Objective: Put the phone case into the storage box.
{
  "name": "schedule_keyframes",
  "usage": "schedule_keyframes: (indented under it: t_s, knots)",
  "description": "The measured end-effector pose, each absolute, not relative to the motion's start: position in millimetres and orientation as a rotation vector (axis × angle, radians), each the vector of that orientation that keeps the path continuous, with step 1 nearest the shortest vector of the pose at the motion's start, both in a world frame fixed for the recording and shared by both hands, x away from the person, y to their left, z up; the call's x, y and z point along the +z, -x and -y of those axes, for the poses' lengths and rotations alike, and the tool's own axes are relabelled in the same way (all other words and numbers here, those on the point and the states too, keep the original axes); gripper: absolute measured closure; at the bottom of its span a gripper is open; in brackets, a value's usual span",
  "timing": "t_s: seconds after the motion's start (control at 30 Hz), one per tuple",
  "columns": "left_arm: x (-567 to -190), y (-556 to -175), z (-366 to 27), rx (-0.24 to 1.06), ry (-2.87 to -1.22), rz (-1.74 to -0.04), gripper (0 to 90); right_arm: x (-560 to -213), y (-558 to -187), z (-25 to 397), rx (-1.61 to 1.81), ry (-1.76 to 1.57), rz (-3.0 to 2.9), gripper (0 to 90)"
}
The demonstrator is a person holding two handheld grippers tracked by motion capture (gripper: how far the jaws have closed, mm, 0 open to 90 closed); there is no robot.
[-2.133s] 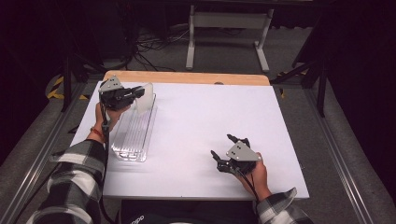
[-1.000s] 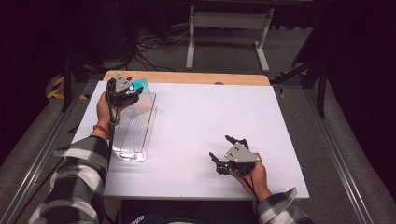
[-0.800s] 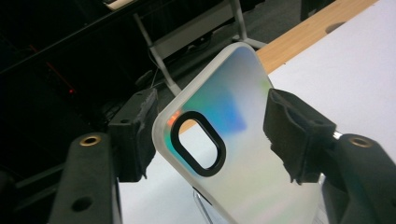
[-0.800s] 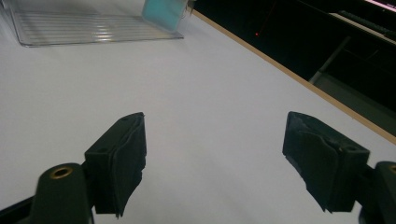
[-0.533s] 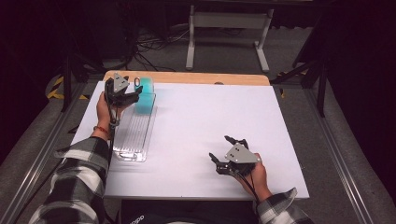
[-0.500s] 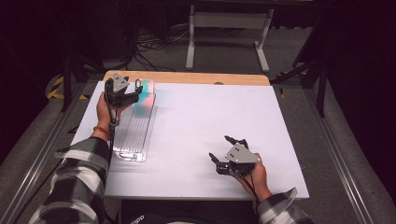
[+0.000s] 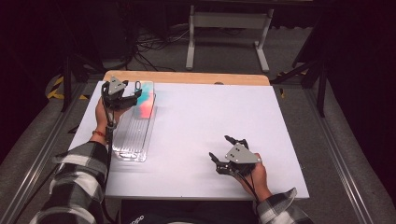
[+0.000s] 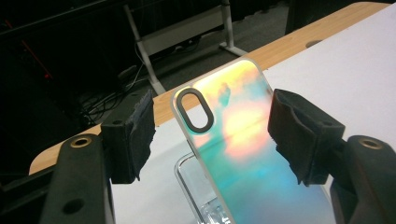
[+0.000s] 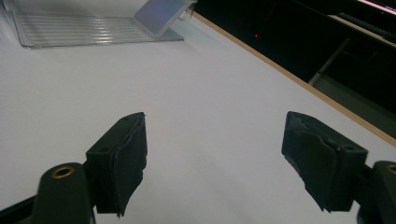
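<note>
Here, at the far left of the white table (image 7: pixel 196 121), an iridescent phone case (image 8: pixel 243 140) stood tilted on end in a clear plastic tray (image 7: pixel 133 137), its upper edge with the oval camera cutout (image 8: pixel 196 108) leaning up toward the wooden far edge. The left hand-held gripper (image 7: pixel 125 95) hovered around the case with its jaws spread, one black pad on each side; the left gripper view showed open gaps between pads and case edges, so nothing was pinched yet. The right hand-held gripper (image 7: pixel 225 151) rested near the table's near right, well apart from the tray, its jaws also spread wide over bare white surface — idle.

The step in hand looked like taking or steadying the case by its long edges. To do it well, the person would likely need to centre the pads level on both edges, below the cutout, and close gently and evenly — a slick, thin shell propped at a slant could tip or skate along the ribbed tray floor if one pad touched first.
</note>
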State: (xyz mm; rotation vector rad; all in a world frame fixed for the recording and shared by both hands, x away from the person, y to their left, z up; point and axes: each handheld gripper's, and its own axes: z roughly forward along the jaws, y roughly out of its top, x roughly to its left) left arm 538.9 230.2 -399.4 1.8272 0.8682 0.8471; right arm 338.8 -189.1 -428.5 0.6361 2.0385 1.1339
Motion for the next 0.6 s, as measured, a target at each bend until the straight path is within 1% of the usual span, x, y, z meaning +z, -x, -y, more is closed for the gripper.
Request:
schedule_keyframes:
  t_s: [0.27, 0.6]
  knots:
    - [-393.1, -529.5, -231.3, 0.801, -1.814, -0.844, 29.3, -428.0, -338.9, 189.3, 1.134, -0.639, -2.031, 22.9]
    - [-391.3, -518.4, -230.3, 0.794, -1.806, -0.809, 27.4, -426.4, -340.0, 192.5, 1.145, -0.646, -2.016, 23.3]
